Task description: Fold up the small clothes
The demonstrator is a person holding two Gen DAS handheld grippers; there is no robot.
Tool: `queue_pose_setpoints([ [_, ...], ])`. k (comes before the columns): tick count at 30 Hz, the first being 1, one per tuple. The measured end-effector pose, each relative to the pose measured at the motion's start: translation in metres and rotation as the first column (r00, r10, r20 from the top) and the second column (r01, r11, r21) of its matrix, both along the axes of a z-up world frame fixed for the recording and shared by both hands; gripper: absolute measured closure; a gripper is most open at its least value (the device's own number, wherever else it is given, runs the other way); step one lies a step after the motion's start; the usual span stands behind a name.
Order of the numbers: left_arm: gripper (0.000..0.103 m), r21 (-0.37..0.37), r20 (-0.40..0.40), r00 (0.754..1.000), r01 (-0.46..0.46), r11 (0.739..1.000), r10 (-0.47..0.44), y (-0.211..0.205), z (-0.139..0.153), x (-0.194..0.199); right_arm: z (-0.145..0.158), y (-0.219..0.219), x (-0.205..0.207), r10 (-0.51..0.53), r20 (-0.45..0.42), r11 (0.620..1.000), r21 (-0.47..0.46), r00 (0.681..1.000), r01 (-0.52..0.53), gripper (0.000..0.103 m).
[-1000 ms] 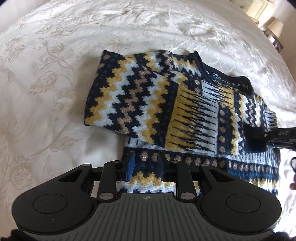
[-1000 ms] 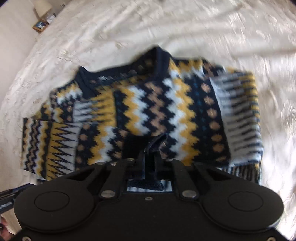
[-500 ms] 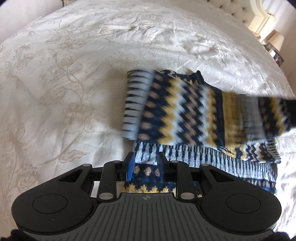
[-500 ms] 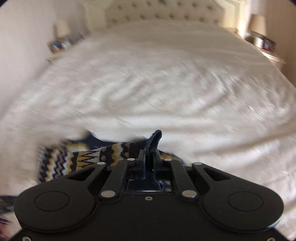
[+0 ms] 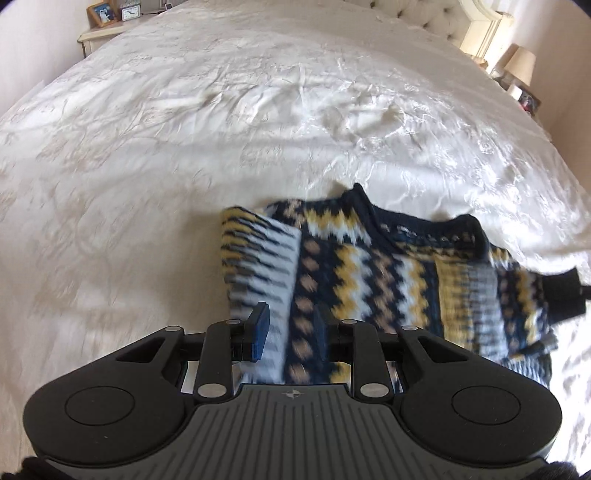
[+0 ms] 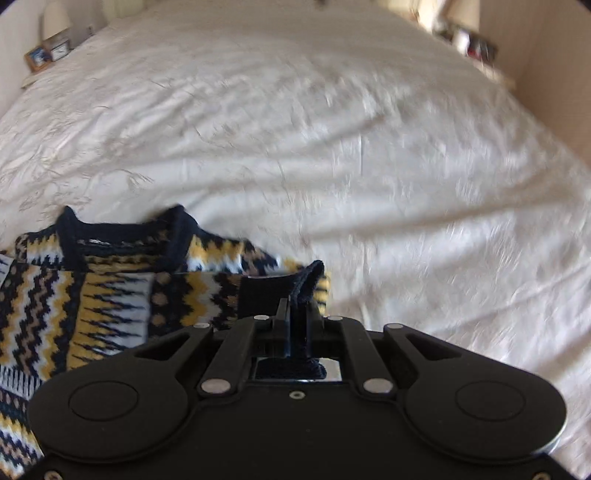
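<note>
A small knitted sweater (image 5: 369,273) with navy, yellow, white and tan zigzags lies folded on the white bedspread (image 5: 184,147). Its navy neckline faces the far side. My left gripper (image 5: 290,332) sits over the sweater's near left edge with a gap between its fingers; the cloth passes between them, and I cannot see whether they pinch it. My right gripper (image 6: 295,314) is shut on the sweater's navy ribbed hem (image 6: 310,280) at the sweater's right side (image 6: 110,295). That held hem and the right gripper's tip also show in the left wrist view (image 5: 565,295).
The bedspread stretches wide beyond the sweater. A tufted headboard (image 5: 424,18) stands at the far end. A nightstand with picture frames (image 5: 107,22) is at the far left, and one with a lamp (image 5: 519,70) at the far right.
Both grippers carried the sweater's lower edge up and over toward the neckline, folding it in half. The left fingers now stand wider apart. Both cameras now look lower and along the bed.
</note>
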State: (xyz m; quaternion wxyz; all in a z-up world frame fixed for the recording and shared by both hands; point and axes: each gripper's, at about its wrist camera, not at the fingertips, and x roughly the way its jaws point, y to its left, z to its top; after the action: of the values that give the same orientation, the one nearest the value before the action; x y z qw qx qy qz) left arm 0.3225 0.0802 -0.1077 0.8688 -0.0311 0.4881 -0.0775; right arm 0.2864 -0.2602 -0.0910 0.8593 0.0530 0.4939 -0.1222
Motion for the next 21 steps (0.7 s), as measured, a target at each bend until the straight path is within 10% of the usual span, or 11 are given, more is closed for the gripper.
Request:
queue_pose_setpoints([
  [12,0.077,0.091,-0.094,0.995,0.047,0.995,-0.039,-0.008,-0.059,0.036,-0.062,-0.015,0.016,0.004,-0.112,1.0,0.005,0.994,-0.003,0.081],
  [21,0.076,0.11,-0.082,0.994,0.077,0.991,-0.068,-0.012,-0.062,0.04,-0.074,-0.026,0.017,-0.034,-0.117,0.999,0.002,0.992,0.035,0.053],
])
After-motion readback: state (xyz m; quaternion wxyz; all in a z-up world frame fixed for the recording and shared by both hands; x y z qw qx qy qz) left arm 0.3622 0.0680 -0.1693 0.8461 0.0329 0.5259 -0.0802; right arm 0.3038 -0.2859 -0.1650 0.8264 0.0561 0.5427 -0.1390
